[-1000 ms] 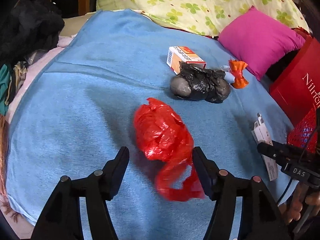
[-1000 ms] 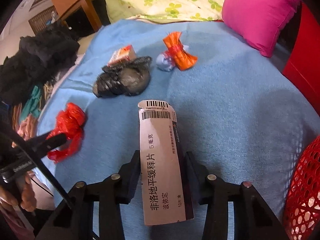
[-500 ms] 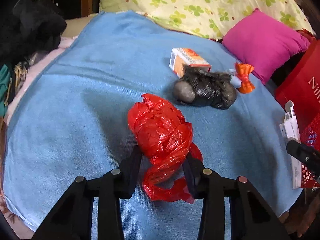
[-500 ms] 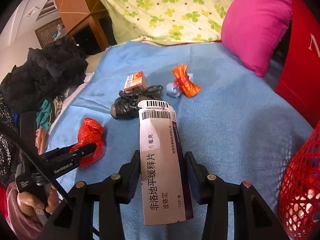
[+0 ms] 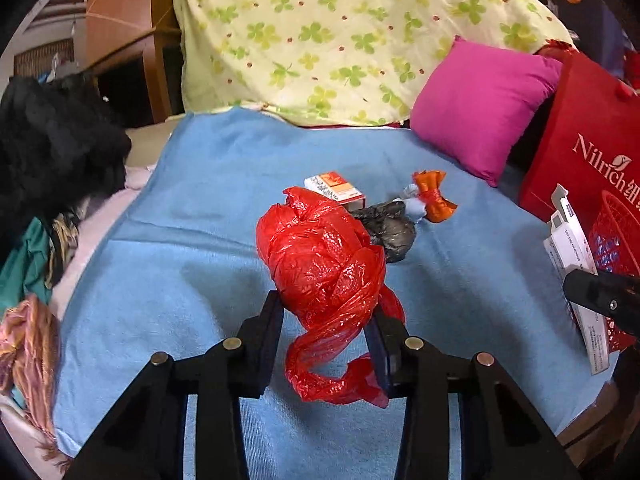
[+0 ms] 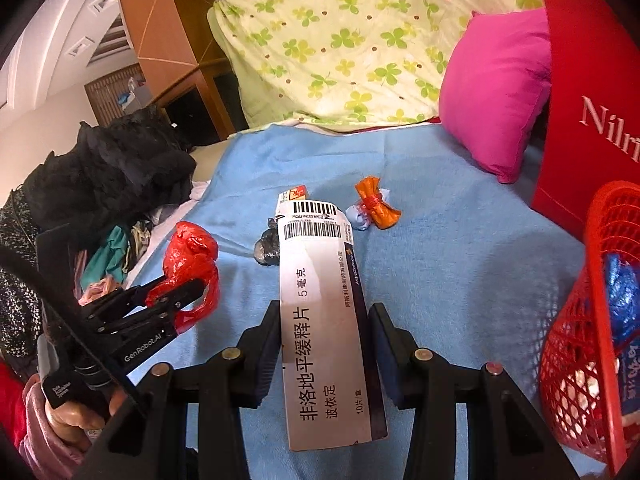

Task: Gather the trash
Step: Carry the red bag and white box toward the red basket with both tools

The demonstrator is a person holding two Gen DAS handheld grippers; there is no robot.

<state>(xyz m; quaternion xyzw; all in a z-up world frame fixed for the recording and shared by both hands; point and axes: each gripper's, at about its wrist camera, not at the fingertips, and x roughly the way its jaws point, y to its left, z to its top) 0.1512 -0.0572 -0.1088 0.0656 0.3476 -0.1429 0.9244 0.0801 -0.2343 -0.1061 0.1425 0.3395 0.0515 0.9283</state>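
Note:
My left gripper (image 5: 326, 316) is shut on a crumpled red plastic bag (image 5: 320, 256), lifted off the blue blanket (image 5: 180, 240); the bag's tail hangs below the pads. The same bag (image 6: 190, 256) shows in the right wrist view, clamped in the left gripper (image 6: 176, 292). My right gripper (image 6: 326, 320) is shut on a long white medicine box (image 6: 320, 320) with a barcode, held above the blanket. On the blanket lie a black bag (image 5: 390, 228), a small orange and white box (image 5: 336, 186) and an orange wrapper with a pale blue wad (image 5: 432, 196).
A red mesh basket (image 6: 592, 320) holding some trash stands at the right, beside a red paper bag (image 5: 592, 136). A pink pillow (image 5: 480, 104) and a clover-print quilt (image 5: 340, 32) lie at the back. Dark clothes (image 5: 52, 140) pile up at the left.
The left gripper's jaws closed on the red bag and lifted it off the blanket. The right gripper rose with the medicine box, and the red basket came into its view.

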